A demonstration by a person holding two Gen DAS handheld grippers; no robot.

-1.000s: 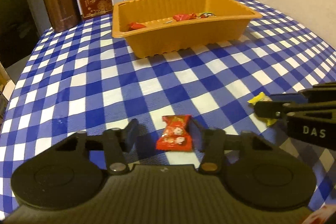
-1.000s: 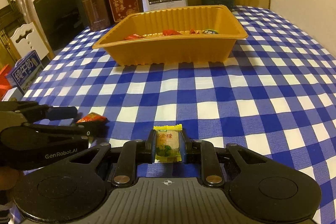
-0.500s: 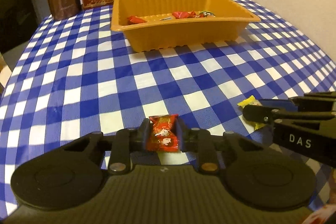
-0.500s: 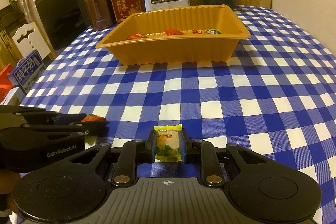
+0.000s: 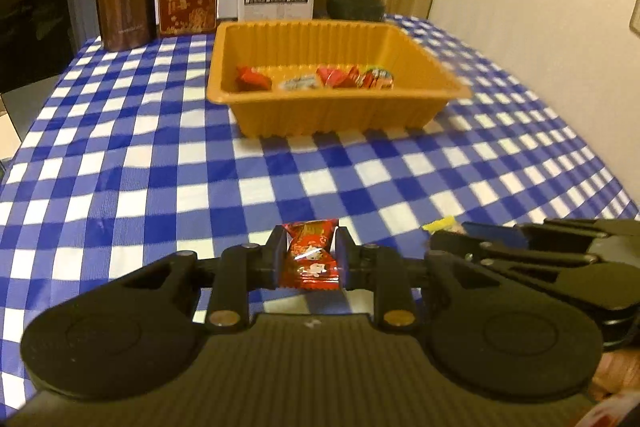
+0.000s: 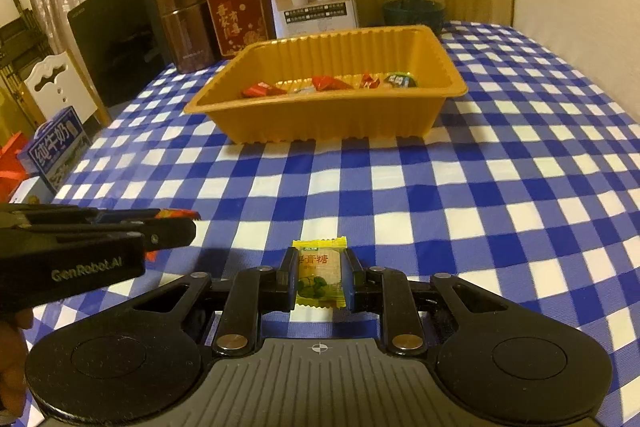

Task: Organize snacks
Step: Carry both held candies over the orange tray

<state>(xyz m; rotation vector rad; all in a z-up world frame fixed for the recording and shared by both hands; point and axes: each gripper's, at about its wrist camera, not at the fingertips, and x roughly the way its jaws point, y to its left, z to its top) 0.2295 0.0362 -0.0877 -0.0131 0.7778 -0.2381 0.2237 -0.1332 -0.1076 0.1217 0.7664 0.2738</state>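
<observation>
Red candy (image 5: pixel 309 255) clamped in left tool (image 5: pixel 309 259), yellow candy (image 6: pixel 319 274) in right tool (image 6: pixel 319 277) (both pinched)

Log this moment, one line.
left hand-held gripper: shut on red candy | right hand-held gripper: shut on yellow candy | orange tray: holds candies

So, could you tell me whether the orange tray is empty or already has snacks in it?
Partly filled: the orange tray holds a few wrapped candies along its floor, most of which is bare.

Two hand-held grippers (image 5: pixel 310 257) (image 6: pixel 319 277) are seen, one tray (image 5: pixel 436 75), one red candy (image 5: pixel 309 255), one yellow candy (image 6: pixel 319 273), and about five sweets (image 5: pixel 336 77) in the tray.
</observation>
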